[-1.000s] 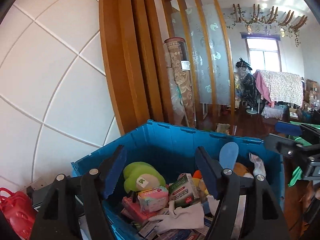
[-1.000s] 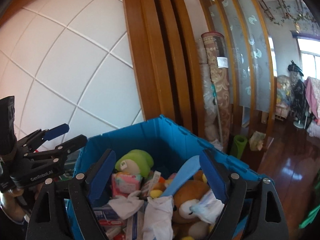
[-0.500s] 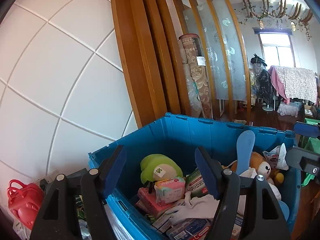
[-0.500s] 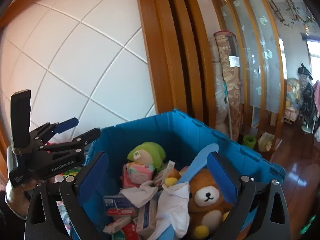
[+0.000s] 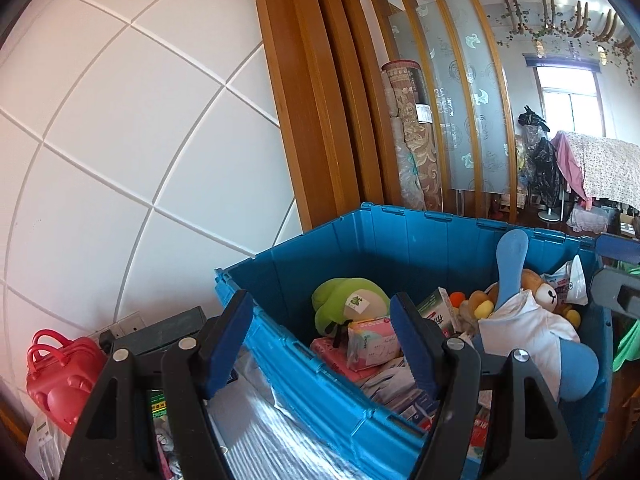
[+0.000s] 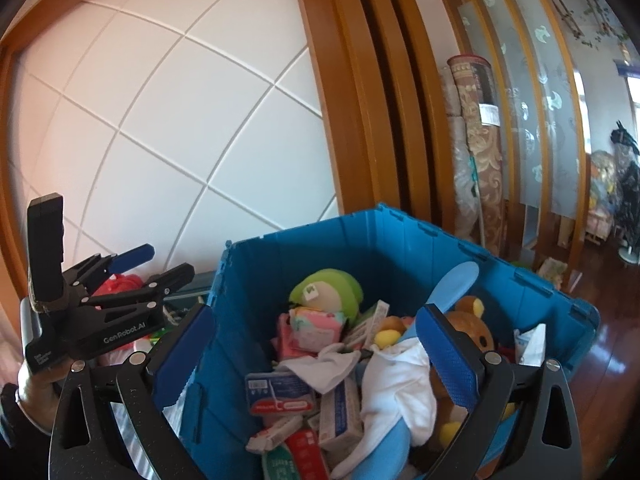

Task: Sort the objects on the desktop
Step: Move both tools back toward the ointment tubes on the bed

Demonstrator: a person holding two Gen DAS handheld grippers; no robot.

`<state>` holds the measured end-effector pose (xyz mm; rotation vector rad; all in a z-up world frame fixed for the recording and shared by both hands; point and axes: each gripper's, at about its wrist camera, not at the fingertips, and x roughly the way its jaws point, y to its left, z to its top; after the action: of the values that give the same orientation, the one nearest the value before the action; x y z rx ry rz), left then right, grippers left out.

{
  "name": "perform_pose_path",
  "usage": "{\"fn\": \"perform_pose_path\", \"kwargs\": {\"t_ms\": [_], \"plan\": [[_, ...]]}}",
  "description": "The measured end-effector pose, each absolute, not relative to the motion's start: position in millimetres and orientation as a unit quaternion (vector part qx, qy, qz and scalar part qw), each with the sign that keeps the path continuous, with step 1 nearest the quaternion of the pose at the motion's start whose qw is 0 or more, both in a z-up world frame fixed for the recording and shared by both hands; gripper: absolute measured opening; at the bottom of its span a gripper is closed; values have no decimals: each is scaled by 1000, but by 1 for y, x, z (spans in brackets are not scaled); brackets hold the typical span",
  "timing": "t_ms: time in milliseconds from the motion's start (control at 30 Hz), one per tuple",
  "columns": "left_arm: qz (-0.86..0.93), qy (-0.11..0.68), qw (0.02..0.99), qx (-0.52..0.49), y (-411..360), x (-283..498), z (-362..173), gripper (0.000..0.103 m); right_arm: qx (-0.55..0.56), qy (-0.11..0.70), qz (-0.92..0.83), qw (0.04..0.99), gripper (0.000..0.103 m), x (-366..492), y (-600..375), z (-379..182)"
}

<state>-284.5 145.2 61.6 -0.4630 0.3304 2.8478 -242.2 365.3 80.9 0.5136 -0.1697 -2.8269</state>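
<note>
Both tongs hold nothing. In the left wrist view the left gripper (image 5: 322, 344) fills the bottom of the frame with its blue pads moderately apart, straddling the near left wall of the blue crate (image 5: 320, 384). In the right wrist view the right gripper (image 6: 316, 354) stands wide across the lower middle of the frame, above the crate's contents without touching them; its last bit of spread is levelling off.

The crate sits in the lower centre of both views against a white tiled wall (image 5: 120, 152) and a wooden door frame (image 5: 304, 100). It is heaped with mixed things: a green plush toy (image 5: 348, 304) near the middle, a pink tissue pack (image 5: 372, 344) just in front of it, a brown teddy bear (image 6: 472, 324) towards the right, a white cloth (image 6: 400, 384) draped beside the bear, a long light-blue shoehorn-like piece (image 5: 512, 264) leaning up over the pile, and several small cartons (image 6: 280, 396) in the foreground.

At the lower left of the left wrist view a red bag (image 5: 60, 372) sits beside the crate. In the right wrist view the left gripper shows at the left edge, held by a hand (image 6: 28, 388).
</note>
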Motion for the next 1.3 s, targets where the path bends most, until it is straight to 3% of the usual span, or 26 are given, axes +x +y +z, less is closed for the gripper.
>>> {"fn": "perform_pose_path", "kwargs": {"t_ms": [400, 867, 967, 1100, 1233, 1300], "plan": [[969, 151, 101, -170, 1, -233, 26, 70, 168, -35, -971, 169, 103, -190, 255, 84], [927, 174, 177, -280, -104, -187, -110, 70, 356, -30, -919, 166, 101, -156, 121, -44], [915, 181, 203, -300, -111, -183, -138, 70, 405, -35, -898, 169, 90, -149, 107, -78], [896, 191, 233, -327, -115, -188, -169, 70, 471, -47, -865, 169, 81, -145, 97, -127], [871, 200, 257, -368, -117, -201, -199, 70, 512, -83, -839, 161, 58, -144, 96, -171], [865, 208, 268, -369, -119, -204, -210, 70, 531, -109, -827, 152, 57, -143, 95, -191]]}}
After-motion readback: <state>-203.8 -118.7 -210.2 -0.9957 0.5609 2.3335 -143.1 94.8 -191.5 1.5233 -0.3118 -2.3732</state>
